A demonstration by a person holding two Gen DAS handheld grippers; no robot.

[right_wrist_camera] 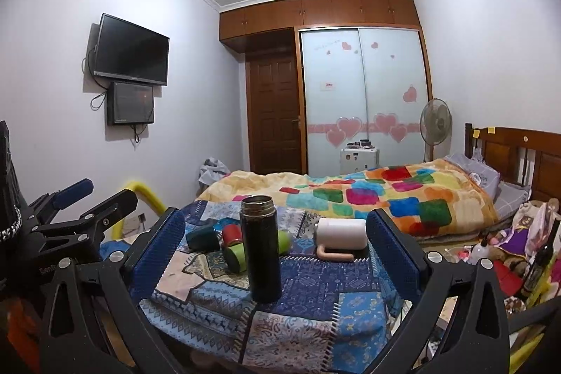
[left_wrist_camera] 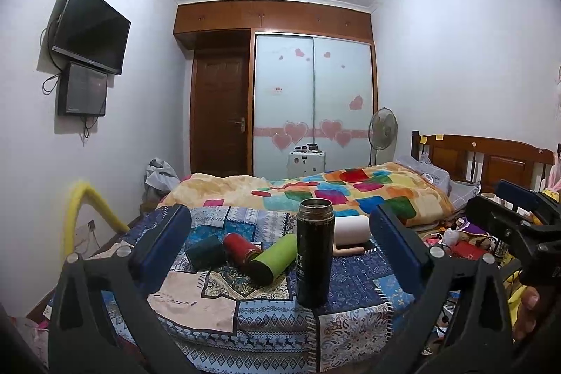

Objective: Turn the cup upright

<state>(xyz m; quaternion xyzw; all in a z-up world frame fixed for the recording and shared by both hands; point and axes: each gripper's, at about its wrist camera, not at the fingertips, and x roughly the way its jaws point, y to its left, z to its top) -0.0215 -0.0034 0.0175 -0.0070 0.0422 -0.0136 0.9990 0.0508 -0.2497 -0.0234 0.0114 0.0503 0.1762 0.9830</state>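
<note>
A tall black flask [left_wrist_camera: 314, 253] [right_wrist_camera: 261, 247] stands upright, mouth open, on the patchwork-covered table [left_wrist_camera: 266, 318] [right_wrist_camera: 308, 290]. Behind it lie a dark green cup [left_wrist_camera: 205, 252] [right_wrist_camera: 200, 238], a red cup [left_wrist_camera: 241, 248] [right_wrist_camera: 232, 232] and a lime green cup [left_wrist_camera: 272, 257] [right_wrist_camera: 235, 257], all on their sides. A white mug [left_wrist_camera: 351, 230] [right_wrist_camera: 342, 232] with a pink handle lies on its side at the back right. My left gripper [left_wrist_camera: 280, 255] is open and empty in front of the flask. My right gripper [right_wrist_camera: 277, 251] is open and empty, also short of the flask.
A bed with a colourful quilt [left_wrist_camera: 350, 191] [right_wrist_camera: 368, 195] lies behind the table. Clutter sits on the floor at right [right_wrist_camera: 508, 244]. The right gripper shows at the right edge of the left wrist view [left_wrist_camera: 519, 219]; the left one shows at the left of the right wrist view [right_wrist_camera: 70, 219].
</note>
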